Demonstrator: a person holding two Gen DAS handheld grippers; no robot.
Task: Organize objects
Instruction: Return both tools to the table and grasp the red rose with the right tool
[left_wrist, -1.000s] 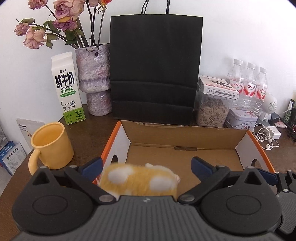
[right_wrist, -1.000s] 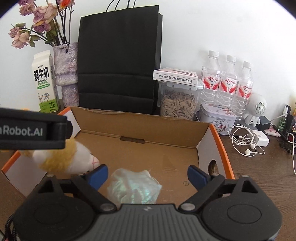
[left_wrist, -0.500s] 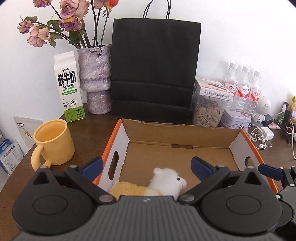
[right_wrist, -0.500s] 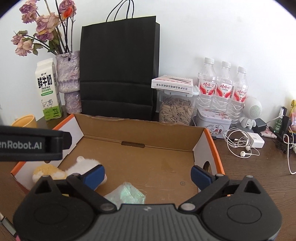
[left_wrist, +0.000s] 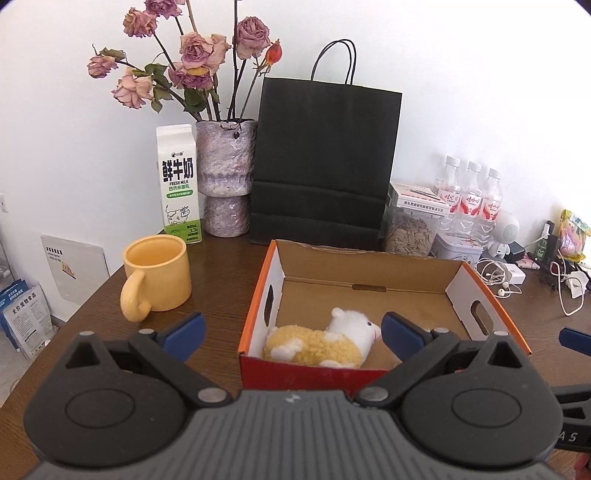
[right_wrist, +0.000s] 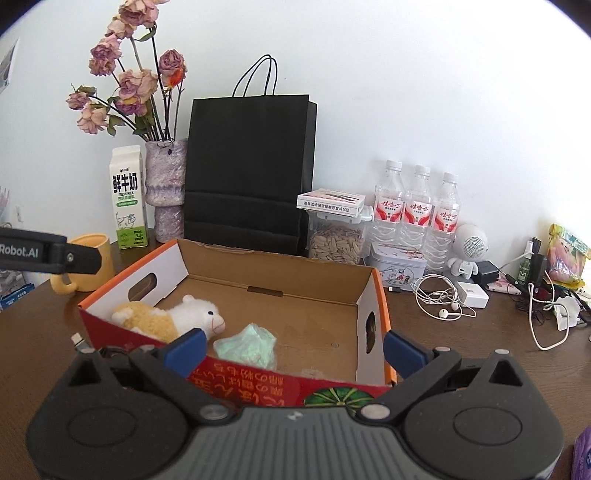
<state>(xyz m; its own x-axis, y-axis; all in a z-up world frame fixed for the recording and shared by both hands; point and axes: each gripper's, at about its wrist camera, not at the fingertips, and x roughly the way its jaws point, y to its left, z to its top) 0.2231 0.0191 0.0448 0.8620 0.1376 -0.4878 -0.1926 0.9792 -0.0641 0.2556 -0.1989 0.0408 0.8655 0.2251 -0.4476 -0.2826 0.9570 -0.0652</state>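
Surface (left_wrist: 221, 291): dark wood; it carries everything, with clutter ranged along its back edge against the wall.
Bag (left_wrist: 325, 162): black paper, upright at the back edge, directly behind the box.
Box (right_wrist: 273, 266): open cardboard tray near the front edge, orange rim, red printed front wall; this is where the objects go.
Vase (left_wrist: 226, 181): holds dried roses at the back edge, left of the bag, with the carton (left_wrist: 179, 184) just beside it.
Bottles (right_wrist: 417, 206): three, at the back edge right of the bag, behind a seed jar (right_wrist: 336, 236) and a tin (right_wrist: 397, 266).
Mug (left_wrist: 157, 277): yellow, upright, on the surface left of the box, not yet packed.
Sheep (left_wrist: 321, 345): plush toy lying on its side in the box's front-left corner.
Wad (right_wrist: 245, 345): pale green crumpled plastic on the box floor, just right of the sheep, near the front wall.
Left hand-held gripper (left_wrist: 291, 330): fingers spread wide, holding nothing; level, in front of the box's front-left corner, aimed forward.
Right hand-held gripper (right_wrist: 293, 345): fingers likewise apart and empty; level, before the front wall, looking into the box.
Step in hand: both items appear delivered; judged next is the mug.
Doing it well: swing the left one toward the mug, close across its wall rather than the handle, lift it clear of the orange rim, and set it upright in the bare right half, away from the sheep.
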